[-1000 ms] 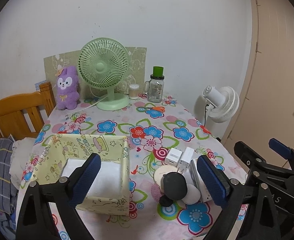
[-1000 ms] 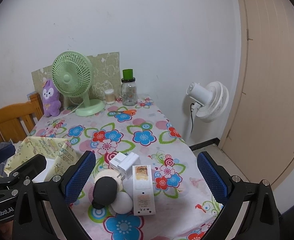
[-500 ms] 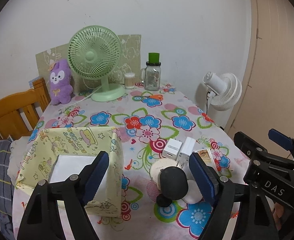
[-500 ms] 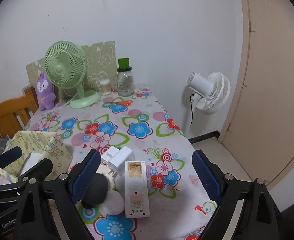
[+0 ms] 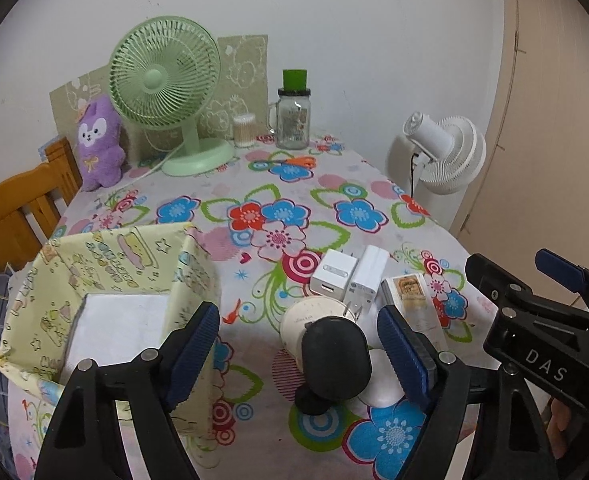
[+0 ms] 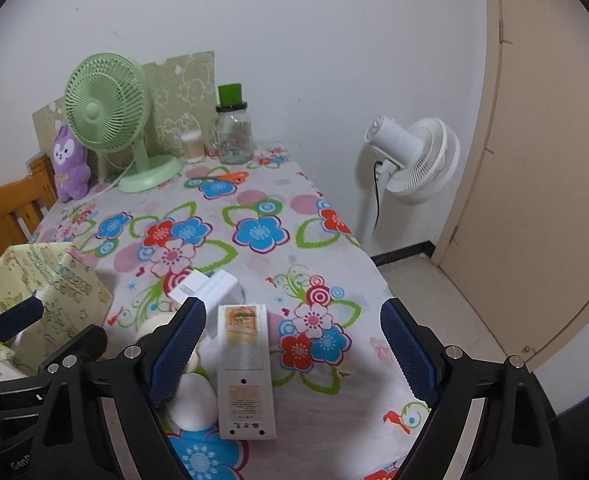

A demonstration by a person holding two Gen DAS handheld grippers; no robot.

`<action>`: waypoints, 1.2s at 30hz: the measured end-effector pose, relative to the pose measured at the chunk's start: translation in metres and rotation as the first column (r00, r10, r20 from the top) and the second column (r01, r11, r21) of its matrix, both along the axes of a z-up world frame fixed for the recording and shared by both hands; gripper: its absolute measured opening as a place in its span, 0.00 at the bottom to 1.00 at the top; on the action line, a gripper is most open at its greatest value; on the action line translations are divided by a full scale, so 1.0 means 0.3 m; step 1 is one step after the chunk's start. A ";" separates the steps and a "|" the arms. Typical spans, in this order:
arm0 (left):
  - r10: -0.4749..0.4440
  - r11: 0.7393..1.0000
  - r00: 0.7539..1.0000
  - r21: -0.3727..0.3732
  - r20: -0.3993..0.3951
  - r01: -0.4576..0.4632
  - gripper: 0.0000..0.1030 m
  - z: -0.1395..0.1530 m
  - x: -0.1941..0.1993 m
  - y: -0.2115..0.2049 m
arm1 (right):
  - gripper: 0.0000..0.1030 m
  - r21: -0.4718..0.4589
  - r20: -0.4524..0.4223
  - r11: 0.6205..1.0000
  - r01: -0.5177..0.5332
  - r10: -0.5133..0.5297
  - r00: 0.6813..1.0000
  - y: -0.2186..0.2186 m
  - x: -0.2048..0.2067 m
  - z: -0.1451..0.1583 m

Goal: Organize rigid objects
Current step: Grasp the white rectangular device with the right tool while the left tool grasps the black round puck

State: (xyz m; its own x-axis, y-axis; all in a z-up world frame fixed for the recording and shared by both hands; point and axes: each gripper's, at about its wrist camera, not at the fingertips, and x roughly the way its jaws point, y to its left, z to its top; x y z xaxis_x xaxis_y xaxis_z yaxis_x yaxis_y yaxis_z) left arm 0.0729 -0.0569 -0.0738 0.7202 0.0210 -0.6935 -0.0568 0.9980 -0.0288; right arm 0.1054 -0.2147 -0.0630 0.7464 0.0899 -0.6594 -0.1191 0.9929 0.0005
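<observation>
Left tool [image 5: 298, 344], spread and empty, jaws just narrowing, is framing the black round gadget [image 5: 334, 364] on the counter [image 5: 254, 184]; right tool [image 6: 294, 344], also narrowing, unloaded, is straddling the white box [image 6: 244, 364]. Center before pinching.

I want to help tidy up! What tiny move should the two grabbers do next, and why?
Probably lower the right gripper onto the long white box: its open jaws already straddle it, nothing is held, and the yellow basket waits nearby. The left gripper hangs open above the black object.
</observation>
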 end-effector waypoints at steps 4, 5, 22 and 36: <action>-0.004 1.000 1.000 -0.002 -0.022 0.004 0.80 -0.027 0.020 -0.011 | 0.88 -0.001 -0.023 1.000 0.005 -0.005 1.000 -0.011 0.023 -0.034; -0.006 1.000 1.000 -0.002 -0.027 0.006 0.79 -0.034 0.025 -0.012 | 0.88 -0.002 -0.027 1.000 0.007 -0.007 1.000 -0.014 0.027 -0.041; -0.065 0.998 0.990 0.013 -0.125 0.067 0.79 -0.166 0.092 -0.075 | 0.88 -0.005 -0.112 1.000 -0.013 0.012 0.994 0.005 0.065 -0.147; -0.072 0.997 0.983 -0.005 -0.168 0.073 0.77 -0.236 0.113 -0.062 | 0.83 0.018 -0.205 0.999 -0.051 0.054 0.977 0.059 0.099 -0.246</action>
